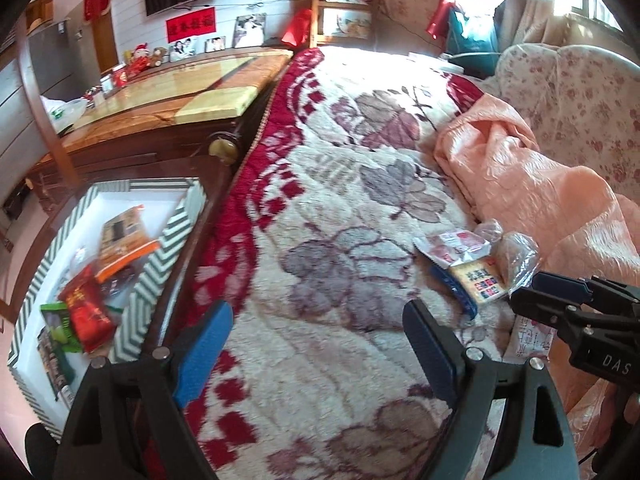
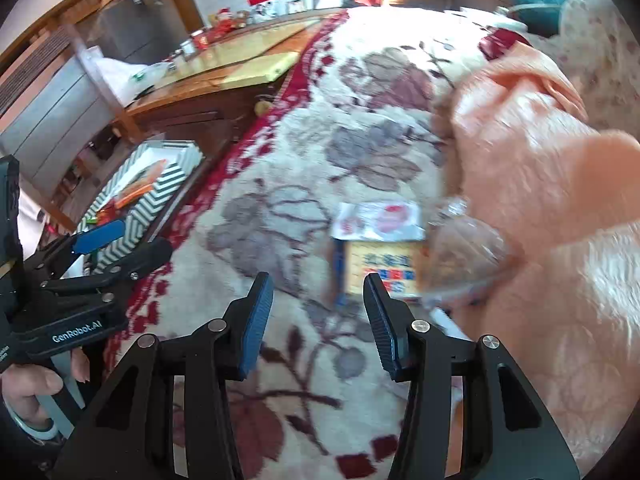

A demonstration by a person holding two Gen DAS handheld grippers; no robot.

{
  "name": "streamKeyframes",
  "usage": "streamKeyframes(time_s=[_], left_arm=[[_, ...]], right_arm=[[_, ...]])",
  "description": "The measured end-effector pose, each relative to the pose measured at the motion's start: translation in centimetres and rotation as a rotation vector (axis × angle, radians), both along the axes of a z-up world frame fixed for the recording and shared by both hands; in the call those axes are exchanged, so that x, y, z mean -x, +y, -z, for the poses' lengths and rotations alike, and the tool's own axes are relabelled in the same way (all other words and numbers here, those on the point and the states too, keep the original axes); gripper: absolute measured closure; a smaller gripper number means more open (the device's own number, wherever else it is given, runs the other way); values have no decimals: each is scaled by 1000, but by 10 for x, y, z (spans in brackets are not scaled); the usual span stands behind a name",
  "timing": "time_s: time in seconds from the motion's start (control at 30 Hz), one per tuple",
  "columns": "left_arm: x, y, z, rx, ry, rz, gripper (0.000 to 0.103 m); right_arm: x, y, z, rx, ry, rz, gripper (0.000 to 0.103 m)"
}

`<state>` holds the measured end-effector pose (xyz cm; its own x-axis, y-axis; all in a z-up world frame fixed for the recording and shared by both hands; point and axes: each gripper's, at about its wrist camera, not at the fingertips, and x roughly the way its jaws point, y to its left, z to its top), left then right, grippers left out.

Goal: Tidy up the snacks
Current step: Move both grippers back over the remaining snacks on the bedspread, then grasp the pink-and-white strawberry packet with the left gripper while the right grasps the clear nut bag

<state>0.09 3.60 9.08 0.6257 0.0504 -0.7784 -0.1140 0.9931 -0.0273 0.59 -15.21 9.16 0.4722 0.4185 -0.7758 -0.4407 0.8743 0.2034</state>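
Observation:
A few snack packets lie on the floral blanket: a white-and-red packet (image 1: 460,245) (image 2: 380,220), a yellow-and-blue packet (image 1: 478,280) (image 2: 380,266), and a clear-wrapped snack (image 1: 518,254) (image 2: 466,252). A chevron-patterned box (image 1: 156,264) (image 2: 160,192) at the bed's left holds several packets, among them a red one (image 1: 86,312) and an orange one (image 1: 124,240). My left gripper (image 1: 318,340) is open and empty over the blanket. My right gripper (image 2: 318,312) is open and empty, just short of the yellow-and-blue packet; it also shows in the left wrist view (image 1: 560,300).
A crumpled peach quilt (image 1: 540,184) (image 2: 540,160) lies right of the packets. A wooden cabinet with a marble top (image 1: 180,92) (image 2: 240,68) stands beyond the box. Another white packet (image 1: 532,336) lies under the right gripper.

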Motion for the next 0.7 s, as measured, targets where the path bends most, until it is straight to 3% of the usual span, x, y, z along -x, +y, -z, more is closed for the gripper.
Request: streamKeyframes(time_s=[0.23, 0.57, 0.7], left_arm=[[-24, -26, 6, 27, 20, 85, 14], [-63, -61, 16, 80, 52, 304, 14], [-84, -70, 22, 161, 79, 433, 14]], right_arm=[[-11, -26, 10, -5, 34, 58, 56], [-17, -44, 17, -14, 49, 100, 56], [-21, -50, 19, -28, 60, 115, 56]])
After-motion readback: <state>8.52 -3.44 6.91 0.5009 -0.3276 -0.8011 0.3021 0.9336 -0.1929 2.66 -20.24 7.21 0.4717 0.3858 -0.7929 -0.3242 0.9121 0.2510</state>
